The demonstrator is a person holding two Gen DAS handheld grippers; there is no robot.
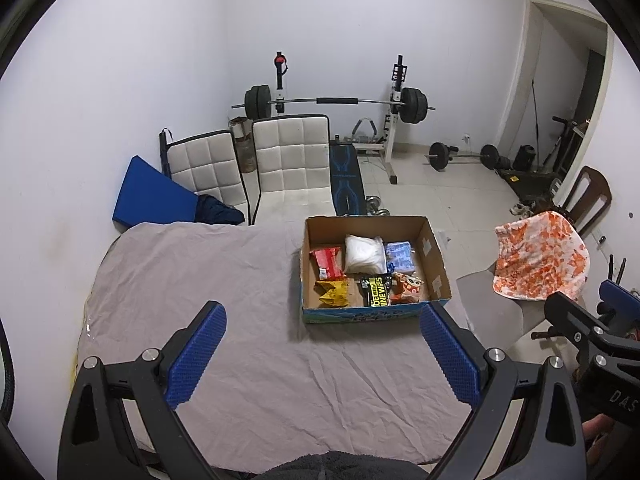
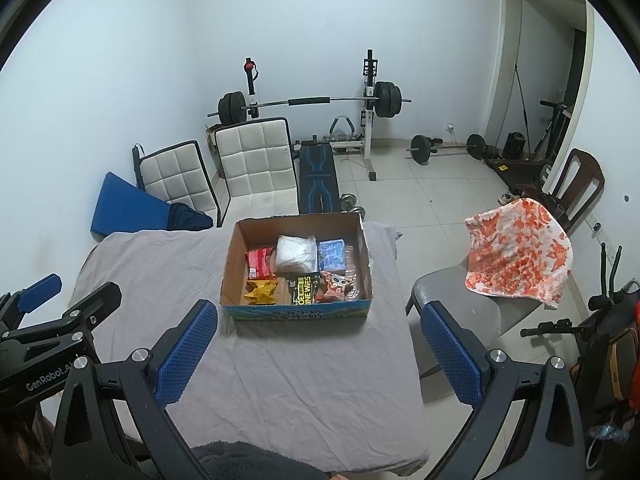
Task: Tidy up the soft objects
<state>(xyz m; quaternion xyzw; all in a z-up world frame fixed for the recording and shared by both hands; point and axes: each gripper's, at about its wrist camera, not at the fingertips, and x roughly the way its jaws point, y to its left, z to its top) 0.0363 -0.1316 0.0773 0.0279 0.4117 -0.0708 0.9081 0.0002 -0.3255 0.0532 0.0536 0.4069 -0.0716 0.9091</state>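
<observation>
- We judge the task nearly done: our left tool [image 1: 322, 354] and right tool [image 2: 316, 350] both gape wide, holding nothing.
- The worktop's grey sheet [image 1: 224, 280] lies bare; the soft packets sit in the cardboard box [image 2: 230, 264] at its far right edge, the white pouch [image 2: 294, 255] among them.
- Beyond: quilted chairs [image 1: 288, 152], a barbell rack [image 1: 336, 101], an orange-patterned cloth [image 2: 520, 254] over a chair.

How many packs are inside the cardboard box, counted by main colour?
In the cardboard box:
Red: 1, the red pack
White: 1, the white bag
Light blue: 1, the blue pack
Yellow: 1, the yellow pack
Black with yellow letters: 1, the wipes pack
Orange patterned: 1, the orange pack
Total: 6
</observation>
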